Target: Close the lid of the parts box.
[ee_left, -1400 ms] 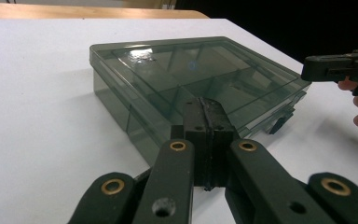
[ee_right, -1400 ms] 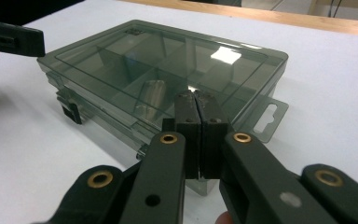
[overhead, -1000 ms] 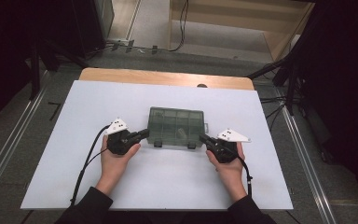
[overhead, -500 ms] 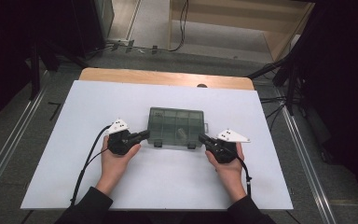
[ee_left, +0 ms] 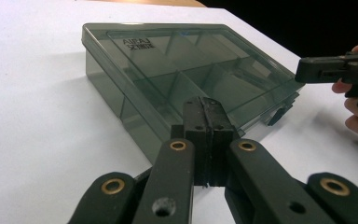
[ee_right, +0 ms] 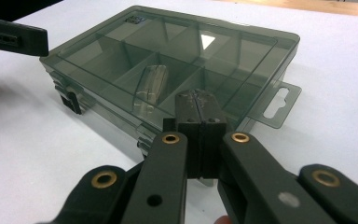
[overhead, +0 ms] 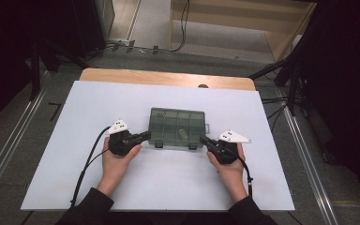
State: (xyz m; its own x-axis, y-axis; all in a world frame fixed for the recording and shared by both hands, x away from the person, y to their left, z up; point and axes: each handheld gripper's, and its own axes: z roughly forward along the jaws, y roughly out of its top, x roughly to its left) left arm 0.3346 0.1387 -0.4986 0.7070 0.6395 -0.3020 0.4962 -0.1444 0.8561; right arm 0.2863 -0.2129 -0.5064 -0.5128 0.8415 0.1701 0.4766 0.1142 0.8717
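A smoky translucent compartment box (overhead: 177, 127) lies closed in the middle of the white table, with two latches on its near edge. In the right gripper view a small clear item (ee_right: 150, 84) rests in one of the box's (ee_right: 177, 51) middle compartments. My left gripper (overhead: 146, 136) is shut and empty, its tip at the box's front left corner. My right gripper (overhead: 202, 139) is also shut and empty, at the front right corner. In the left gripper view the closed jaws (ee_left: 208, 105) point at the box's side wall (ee_left: 121, 93). I cannot tell whether either tip touches the box.
The white tabletop (overhead: 75, 122) stretches wide on both sides of the box and toward me. A hang tab (ee_right: 279, 105) sticks out from one end of the box. A wooden strip (overhead: 164, 77) borders the table's far edge. Cables trail from both grippers.
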